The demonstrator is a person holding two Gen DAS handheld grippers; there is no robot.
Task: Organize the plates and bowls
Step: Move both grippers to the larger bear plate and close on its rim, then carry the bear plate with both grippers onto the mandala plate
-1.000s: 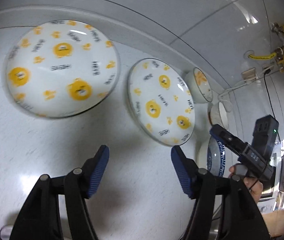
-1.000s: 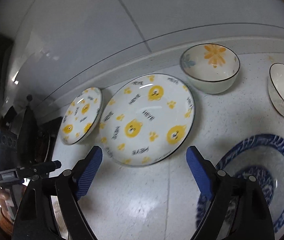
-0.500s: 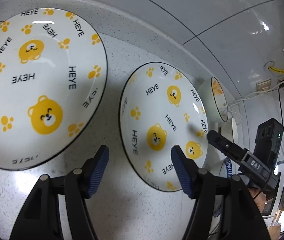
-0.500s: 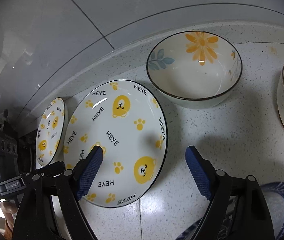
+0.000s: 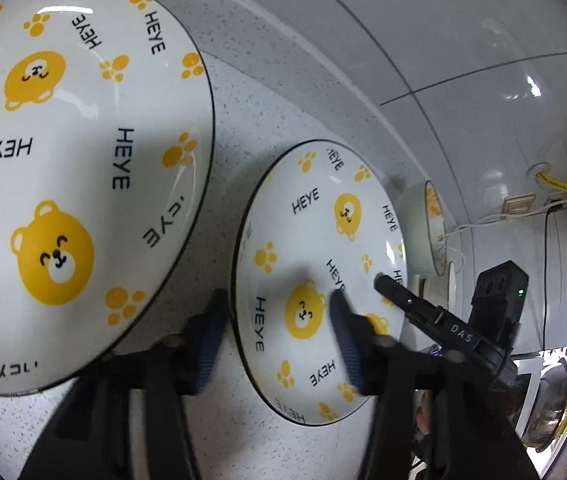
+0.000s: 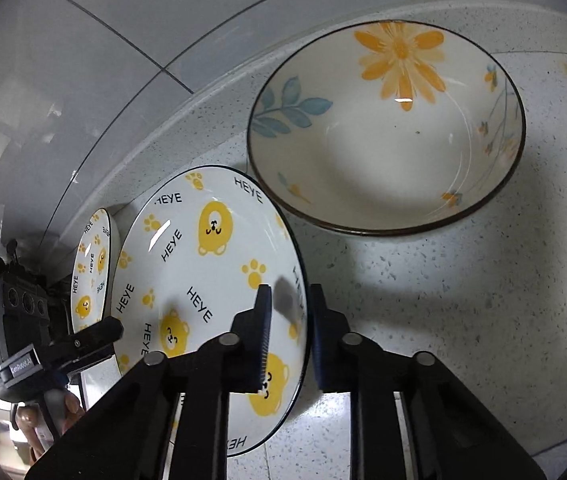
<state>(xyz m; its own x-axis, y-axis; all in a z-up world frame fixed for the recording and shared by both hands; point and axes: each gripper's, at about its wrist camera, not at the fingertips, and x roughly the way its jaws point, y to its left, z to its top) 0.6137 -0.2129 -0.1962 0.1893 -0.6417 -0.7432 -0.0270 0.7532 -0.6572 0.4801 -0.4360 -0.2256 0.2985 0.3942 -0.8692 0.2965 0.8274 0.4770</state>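
Right wrist: bear plate (image 6: 211, 272) rim between closed jaws.

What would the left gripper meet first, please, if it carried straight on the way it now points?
Likely the near rim of the smaller bear plate: the left gripper has closing jaws straddling that edge, with the speckled counter just beneath it.
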